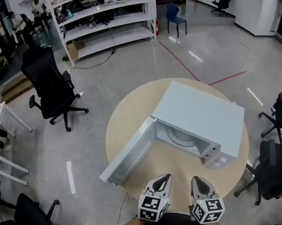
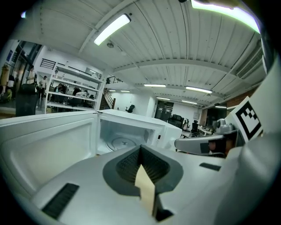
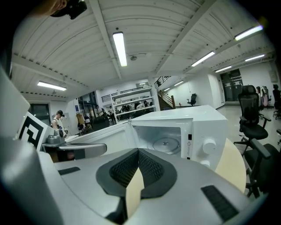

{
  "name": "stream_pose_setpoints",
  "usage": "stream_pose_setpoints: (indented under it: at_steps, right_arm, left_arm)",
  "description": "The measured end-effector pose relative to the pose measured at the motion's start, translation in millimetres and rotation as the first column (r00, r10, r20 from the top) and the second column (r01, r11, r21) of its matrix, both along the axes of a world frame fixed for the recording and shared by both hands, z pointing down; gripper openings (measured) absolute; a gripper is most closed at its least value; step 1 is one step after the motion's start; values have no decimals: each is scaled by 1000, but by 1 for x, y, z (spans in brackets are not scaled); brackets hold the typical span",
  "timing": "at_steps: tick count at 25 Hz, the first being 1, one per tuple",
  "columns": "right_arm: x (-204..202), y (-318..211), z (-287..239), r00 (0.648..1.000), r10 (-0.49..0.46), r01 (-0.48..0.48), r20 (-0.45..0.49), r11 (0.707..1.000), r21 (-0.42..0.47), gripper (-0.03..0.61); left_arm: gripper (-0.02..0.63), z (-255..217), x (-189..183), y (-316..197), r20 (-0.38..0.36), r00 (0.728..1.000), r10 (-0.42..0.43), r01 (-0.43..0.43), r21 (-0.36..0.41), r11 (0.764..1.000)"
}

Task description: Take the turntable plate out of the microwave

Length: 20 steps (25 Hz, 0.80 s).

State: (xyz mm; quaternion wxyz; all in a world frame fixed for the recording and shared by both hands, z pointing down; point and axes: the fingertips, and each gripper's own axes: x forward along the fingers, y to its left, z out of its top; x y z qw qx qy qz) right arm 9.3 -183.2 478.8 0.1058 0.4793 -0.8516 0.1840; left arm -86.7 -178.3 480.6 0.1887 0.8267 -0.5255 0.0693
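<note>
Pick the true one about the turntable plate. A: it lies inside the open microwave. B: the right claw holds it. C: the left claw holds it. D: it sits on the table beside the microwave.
A: the turntable plate lies flat inside the microwave, its door swung open; the left claw and right claw are shut, empty, short of it.

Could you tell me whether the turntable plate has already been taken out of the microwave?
No, the turntable plate lies flat on the floor inside the open microwave, as the right gripper view shows.
</note>
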Motion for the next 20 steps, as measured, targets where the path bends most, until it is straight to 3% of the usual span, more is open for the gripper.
stream_pose_setpoints:
  at_steps: [20]
  right_arm:
    - [-42,-41,11,992,87,-92,-96,995,-43,17]
  left_arm:
    - [48,26,-45,-59,-85,993,86,-90,-44,995]
